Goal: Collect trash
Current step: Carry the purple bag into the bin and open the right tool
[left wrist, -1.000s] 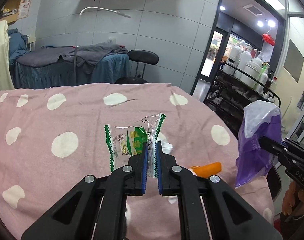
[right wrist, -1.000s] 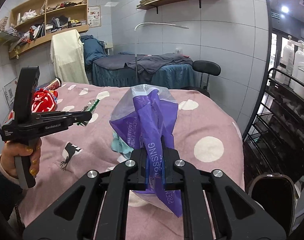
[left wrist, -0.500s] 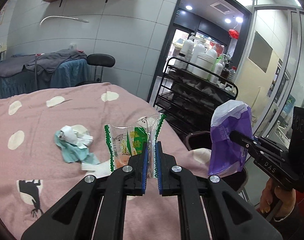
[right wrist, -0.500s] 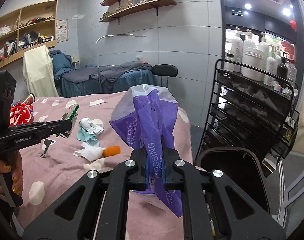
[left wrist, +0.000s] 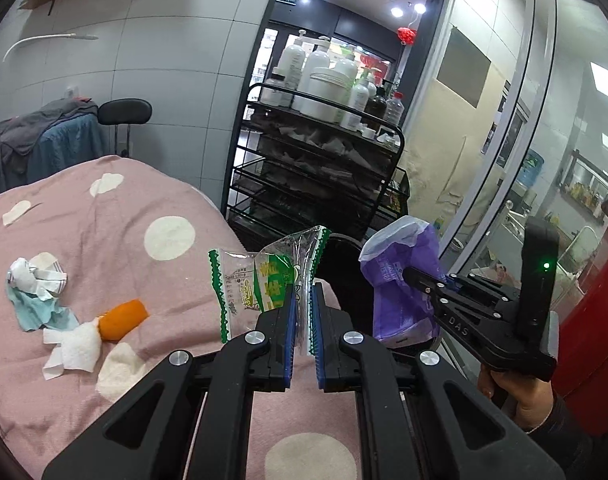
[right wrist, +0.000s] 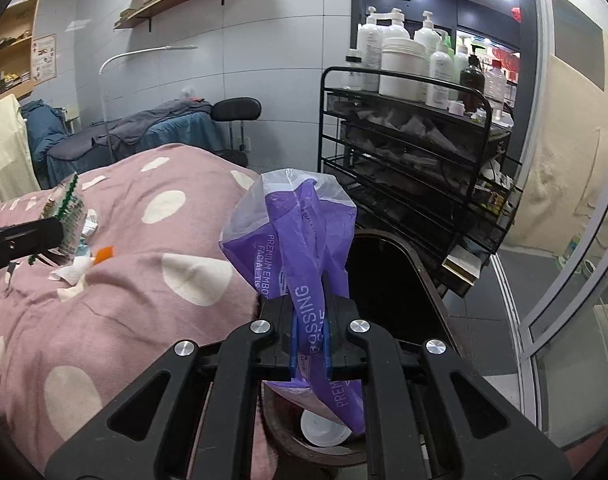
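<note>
Beside a bed draped in a pink blanket [left wrist: 103,216] with white spots, a person carries two pieces of rubbish at once, one in each hand-held gripper. At left, the left gripper [left wrist: 302,320] has its blue-padded fingers [left wrist: 289,332] pressed nearly together, pinching a clear snack wrapper [left wrist: 263,284] with green zigzag edges and green print, which stands upright above the blanket's edge. At right, the right gripper [right wrist: 308,332] is clamped on a crumpled purple plastic bag [right wrist: 299,240] printed with white lettering; the bag rises above the fingers and also hangs below them, over the open mouth of a dark trash bin [right wrist: 408,280] that stands against the side of the bed. A white cup-like object [right wrist: 324,430] lies inside the bin. From the left wrist view, the person's hand [left wrist: 520,396] grips the right tool's handle, where a small green light glows. More litter lies on the blanket: a wad of white and light-blue tissue [left wrist: 33,292], a crumpled white tissue [left wrist: 73,350] and an orange scrap [left wrist: 123,318] touching it. Behind the bin, a black wire cart [right wrist: 404,152] holds white pump bottles [right wrist: 396,60] on its top shelf, near a glass partition [left wrist: 504,160].
</note>
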The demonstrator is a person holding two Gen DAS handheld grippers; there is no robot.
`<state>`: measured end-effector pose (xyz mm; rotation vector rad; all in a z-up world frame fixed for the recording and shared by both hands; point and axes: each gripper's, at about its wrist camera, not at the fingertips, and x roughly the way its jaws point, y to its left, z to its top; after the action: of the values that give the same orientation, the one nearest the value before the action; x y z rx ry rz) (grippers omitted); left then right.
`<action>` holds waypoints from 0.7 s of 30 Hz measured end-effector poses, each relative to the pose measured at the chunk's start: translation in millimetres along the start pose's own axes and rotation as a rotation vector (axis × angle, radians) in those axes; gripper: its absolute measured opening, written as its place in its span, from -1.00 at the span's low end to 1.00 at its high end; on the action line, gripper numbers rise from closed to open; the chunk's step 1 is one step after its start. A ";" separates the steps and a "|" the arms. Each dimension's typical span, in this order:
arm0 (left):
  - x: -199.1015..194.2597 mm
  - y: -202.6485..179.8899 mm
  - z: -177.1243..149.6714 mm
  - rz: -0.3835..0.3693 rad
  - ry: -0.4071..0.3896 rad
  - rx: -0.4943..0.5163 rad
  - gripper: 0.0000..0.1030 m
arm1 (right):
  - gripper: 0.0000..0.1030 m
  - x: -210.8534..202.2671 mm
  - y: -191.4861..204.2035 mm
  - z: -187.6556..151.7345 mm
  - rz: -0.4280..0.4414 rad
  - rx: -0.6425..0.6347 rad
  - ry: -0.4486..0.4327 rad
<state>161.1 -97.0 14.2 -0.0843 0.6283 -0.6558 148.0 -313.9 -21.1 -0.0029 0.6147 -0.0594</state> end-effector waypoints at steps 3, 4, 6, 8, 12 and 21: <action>9.1 -8.1 -1.7 -0.028 0.019 0.010 -0.84 | -0.81 17.0 -12.1 -8.5 -0.028 0.013 0.045; 12.4 -10.9 -1.8 -0.035 0.026 0.014 -0.84 | -0.81 24.1 -15.9 -11.7 -0.041 0.017 0.063; 17.5 -15.4 -2.0 -0.045 0.038 0.024 -0.84 | -0.81 36.5 -21.9 -17.9 -0.054 0.028 0.096; 21.7 -19.5 -2.0 -0.054 0.047 0.035 -0.84 | -0.81 48.9 -27.2 -24.7 -0.065 0.043 0.132; 30.7 -28.4 -3.1 -0.075 0.069 0.058 -0.84 | -0.81 78.3 -40.3 -36.1 -0.080 0.080 0.216; 48.2 -43.0 -1.9 -0.099 0.105 0.102 -0.84 | -0.25 112.1 -58.1 -50.7 -0.102 0.153 0.313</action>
<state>166.3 -159.6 -1.0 0.0139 0.6938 -0.7904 207.0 -377.5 -126.0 0.1252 0.9217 -0.2084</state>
